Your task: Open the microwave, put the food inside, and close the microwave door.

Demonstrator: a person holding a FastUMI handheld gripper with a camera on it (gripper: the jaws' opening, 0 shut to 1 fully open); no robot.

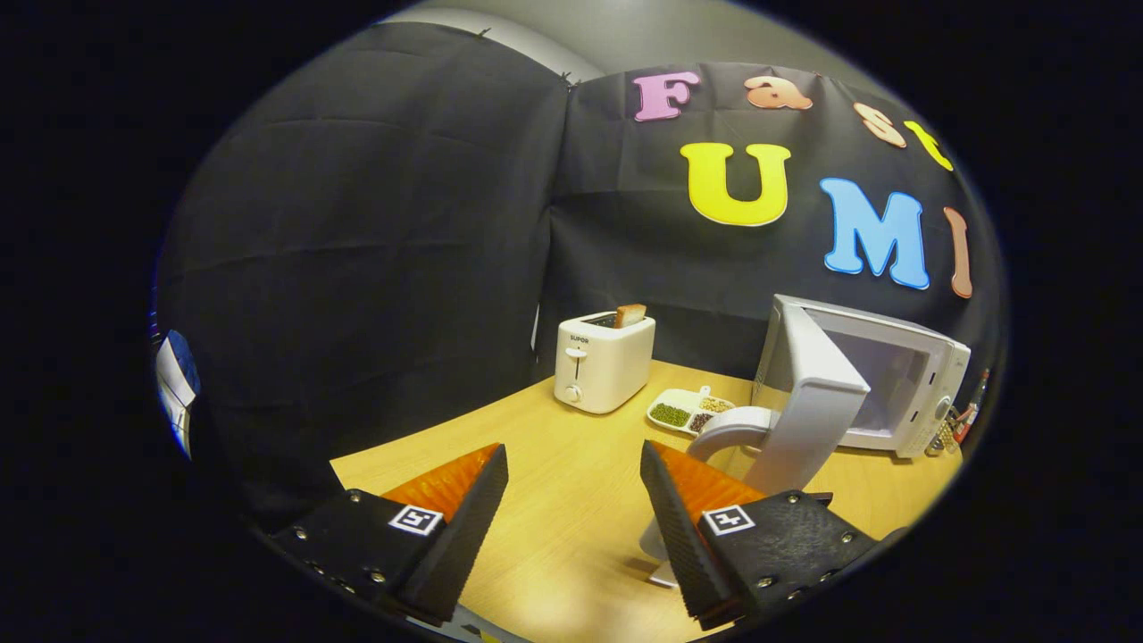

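Note:
A white microwave (902, 393) stands at the right of the wooden table (554, 536), its door (808, 402) swung wide open toward me, and the cavity looks empty. A white curved piece (728, 429), perhaps the door's handle, runs from the door down behind my right finger. A white divided dish of beans and grains (688, 411) lies between the microwave and the toaster, beyond the fingers. My gripper (573, 451) is open above the table with nothing between its fingers, and the right fingertip is close to the door.
A white toaster (603, 362) with a slice of toast sticking up stands at the back of the table by the black cloth wall. Small coloured items (951, 433) lie right of the microwave. The table's left edge runs close to my left finger.

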